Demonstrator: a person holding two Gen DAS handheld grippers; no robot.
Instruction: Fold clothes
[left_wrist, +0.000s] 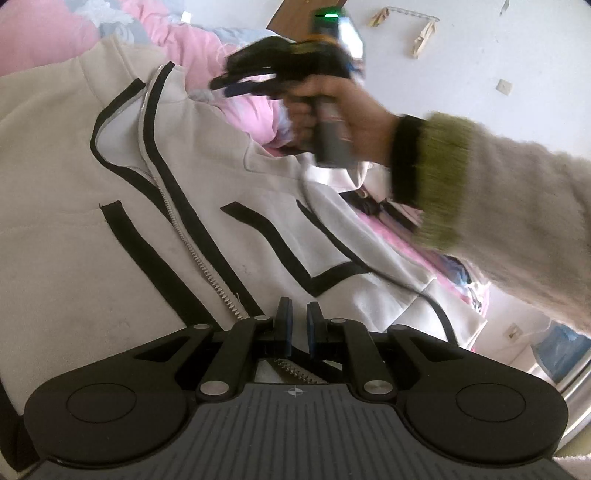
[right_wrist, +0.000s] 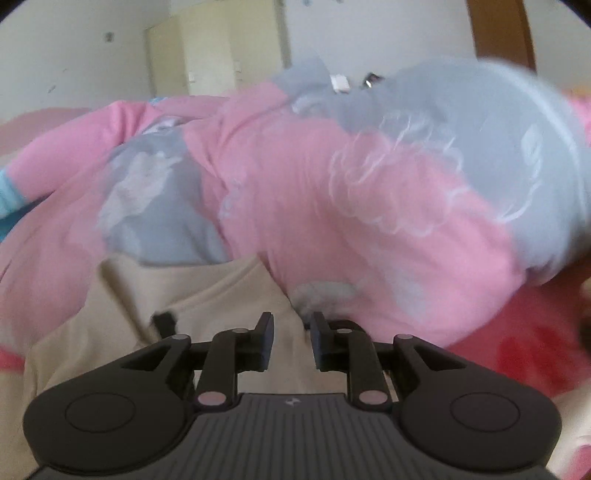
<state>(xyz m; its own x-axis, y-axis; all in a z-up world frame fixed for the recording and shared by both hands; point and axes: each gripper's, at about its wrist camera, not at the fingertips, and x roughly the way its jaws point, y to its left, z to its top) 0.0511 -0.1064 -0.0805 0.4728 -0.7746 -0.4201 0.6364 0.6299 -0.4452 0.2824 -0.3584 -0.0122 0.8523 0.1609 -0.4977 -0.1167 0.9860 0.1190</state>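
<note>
A cream zip-up jacket (left_wrist: 92, 206) with black trim and a silver zipper lies spread face up on the bed. My left gripper (left_wrist: 299, 317) hovers over its lower zipper part, jaws a narrow gap apart, holding nothing. My right gripper (left_wrist: 243, 83), held by a hand in a grey-green sleeve, is in the air over the jacket's far shoulder. In the right wrist view the right gripper (right_wrist: 291, 328) is open and empty above a cream fold of the jacket (right_wrist: 207, 295).
A pink and grey quilt (right_wrist: 332, 177) is bunched up beyond the jacket. A white wall with a hook rack (left_wrist: 406, 29) and a wooden door (right_wrist: 495, 33) are behind. More clothes (left_wrist: 391, 210) lie at the bed's right edge.
</note>
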